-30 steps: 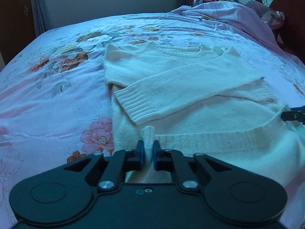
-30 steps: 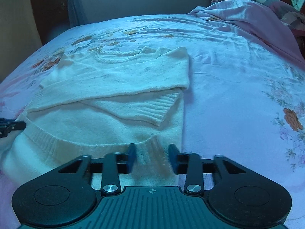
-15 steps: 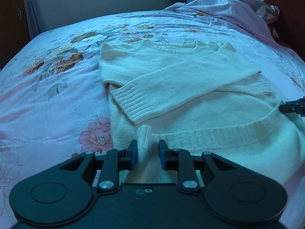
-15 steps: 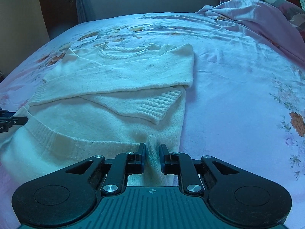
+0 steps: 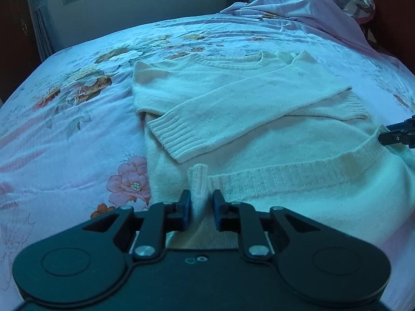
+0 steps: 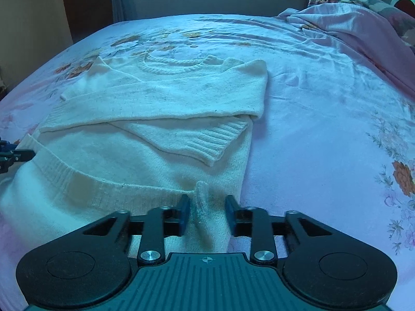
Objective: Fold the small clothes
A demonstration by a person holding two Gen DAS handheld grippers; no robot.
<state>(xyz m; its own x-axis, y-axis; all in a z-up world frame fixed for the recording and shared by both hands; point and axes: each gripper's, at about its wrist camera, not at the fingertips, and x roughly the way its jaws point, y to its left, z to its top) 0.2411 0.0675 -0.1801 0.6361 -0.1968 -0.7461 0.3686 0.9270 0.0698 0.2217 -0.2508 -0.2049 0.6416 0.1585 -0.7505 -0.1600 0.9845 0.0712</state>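
Left wrist view: cream sweater (image 5: 259,119) lying flat on flowered bedsheet (image 5: 64,129), both sleeves crossed over the chest, ribbed hem nearest the camera.
Left gripper (image 5: 201,208): partly parted, a raised pinch of hem standing between the fingers, touching the left pad; firm grip cannot be told.
Right wrist view: same sweater (image 6: 155,119), neckline at the far end.
Right gripper (image 6: 207,211): spread wide around a raised fold of hem corner, right pad clear of cloth.
Far corner: rumpled pink blanket (image 6: 358,26).
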